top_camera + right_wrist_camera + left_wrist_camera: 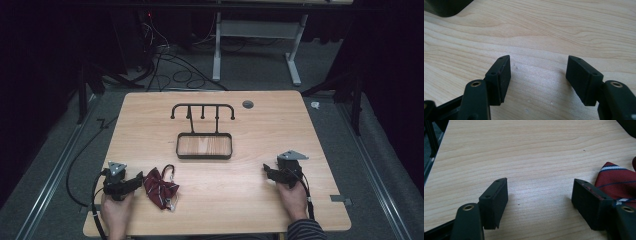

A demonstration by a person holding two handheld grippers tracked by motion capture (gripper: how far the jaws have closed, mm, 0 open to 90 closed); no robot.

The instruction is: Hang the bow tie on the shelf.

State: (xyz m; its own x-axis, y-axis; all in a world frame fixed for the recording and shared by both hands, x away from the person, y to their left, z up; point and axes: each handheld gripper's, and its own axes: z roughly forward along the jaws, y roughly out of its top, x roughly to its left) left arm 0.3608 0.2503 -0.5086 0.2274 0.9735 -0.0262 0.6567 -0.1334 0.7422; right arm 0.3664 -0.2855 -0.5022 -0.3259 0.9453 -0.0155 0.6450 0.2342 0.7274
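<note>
The fingers (496,202) of the left gripper (131,184) stood spread wide over bare bench (240,200), pinching nothing. The red striped bow tie (161,188) lay just beside that gripper on the near left of the bench; in the left gripper view its cloth sat against the outer side of one finger. The right gripper (268,172) had its fingers spread too, empty, well apart from the tie. A black rack with a tray (204,146) stood mid-bench.

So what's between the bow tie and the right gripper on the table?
Only bare table separates the bow tie from the right gripper, as the high view shows.
</note>
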